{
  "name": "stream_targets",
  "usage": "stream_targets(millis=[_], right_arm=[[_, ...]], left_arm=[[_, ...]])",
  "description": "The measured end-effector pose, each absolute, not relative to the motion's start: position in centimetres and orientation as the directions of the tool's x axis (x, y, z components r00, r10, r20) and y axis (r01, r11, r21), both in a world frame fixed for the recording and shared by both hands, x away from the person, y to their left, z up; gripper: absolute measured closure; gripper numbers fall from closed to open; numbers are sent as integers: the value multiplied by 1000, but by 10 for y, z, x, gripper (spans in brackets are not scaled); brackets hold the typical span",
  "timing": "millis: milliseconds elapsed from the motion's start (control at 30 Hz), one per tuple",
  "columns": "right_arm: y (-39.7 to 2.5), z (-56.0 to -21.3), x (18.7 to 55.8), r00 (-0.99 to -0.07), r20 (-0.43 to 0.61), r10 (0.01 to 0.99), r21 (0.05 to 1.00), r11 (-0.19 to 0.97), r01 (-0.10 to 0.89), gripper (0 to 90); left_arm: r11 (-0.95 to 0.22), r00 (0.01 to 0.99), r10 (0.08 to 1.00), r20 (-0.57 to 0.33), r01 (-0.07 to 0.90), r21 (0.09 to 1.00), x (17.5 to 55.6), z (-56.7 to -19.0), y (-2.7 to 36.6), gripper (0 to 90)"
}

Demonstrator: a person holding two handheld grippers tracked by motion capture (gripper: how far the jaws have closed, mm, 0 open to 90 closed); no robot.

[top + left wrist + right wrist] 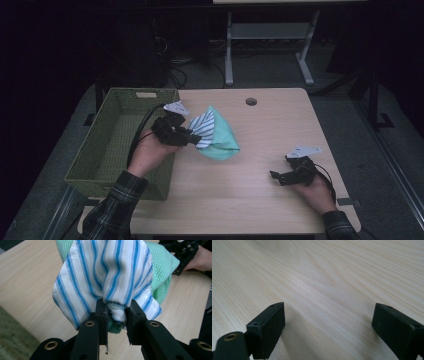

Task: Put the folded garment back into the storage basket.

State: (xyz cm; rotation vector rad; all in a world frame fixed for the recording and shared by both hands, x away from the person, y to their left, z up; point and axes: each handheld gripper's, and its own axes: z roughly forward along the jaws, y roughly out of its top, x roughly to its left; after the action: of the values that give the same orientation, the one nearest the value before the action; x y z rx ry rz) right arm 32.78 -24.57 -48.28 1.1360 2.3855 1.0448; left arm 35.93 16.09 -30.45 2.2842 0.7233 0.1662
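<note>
Low in the right of the high view, the right gripper (280, 176) rests on the table (270, 135) with its jaws spread wide and nothing between them; its own view looks along bare wood. Further up, left of centre, the left gripper (192, 138) pinches a bunched fold of the striped cloth (202, 127), jaws nearly closed on it. The green cloth (222, 140) hangs with it, spilling to the right of that gripper, its lower edge on the table. The basket (95, 165) sits along the left edge.
</note>
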Motion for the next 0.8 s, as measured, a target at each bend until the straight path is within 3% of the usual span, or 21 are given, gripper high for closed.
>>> stream_targets(millis=[800], right_arm=[[-246,-483,328,-642,38,765,722,423,547,111]], left_arm=[[-474,721,688,-83,534,700,358,-293,233,737]])
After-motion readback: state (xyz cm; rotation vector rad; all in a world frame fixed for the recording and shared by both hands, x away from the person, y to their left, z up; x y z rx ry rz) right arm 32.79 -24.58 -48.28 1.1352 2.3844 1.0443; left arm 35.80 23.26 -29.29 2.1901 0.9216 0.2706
